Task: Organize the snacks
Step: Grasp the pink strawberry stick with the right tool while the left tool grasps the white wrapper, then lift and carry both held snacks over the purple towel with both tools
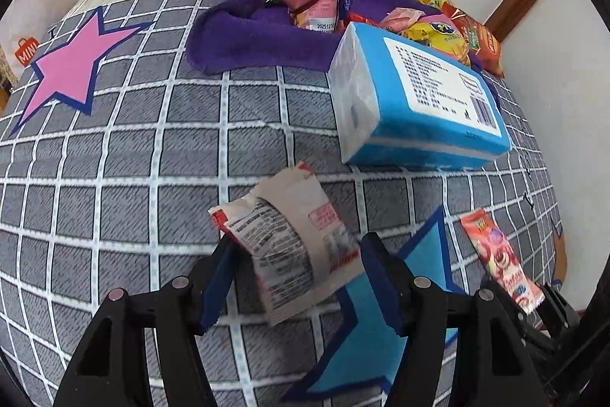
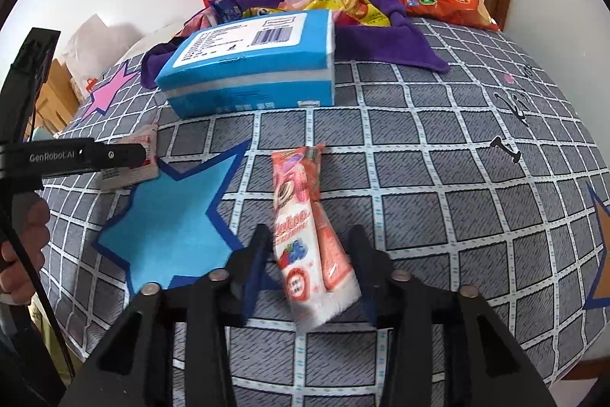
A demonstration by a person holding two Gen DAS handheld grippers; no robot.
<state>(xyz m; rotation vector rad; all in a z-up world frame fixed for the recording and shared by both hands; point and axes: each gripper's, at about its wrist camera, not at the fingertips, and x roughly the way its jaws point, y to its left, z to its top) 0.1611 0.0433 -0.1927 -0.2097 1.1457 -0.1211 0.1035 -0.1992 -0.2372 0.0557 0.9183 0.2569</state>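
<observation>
Two open grippers, left gripper (image 1: 293, 277), right gripper (image 2: 309, 264), straddling packets

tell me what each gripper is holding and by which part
Neither visibly grips. The left gripper stands open around the white snack packet; the right gripper stands open around the pink wafer packet, near its lower end.

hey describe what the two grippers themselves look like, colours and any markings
Both the left gripper and the right gripper have black plastic linkages with round silver pins, triangular cutouts, and dark blue pads lining the fingers. Seen from the right wrist, the left one's side reads "GenRobot.AI" in white. No cables or sleeves are visible.
</observation>
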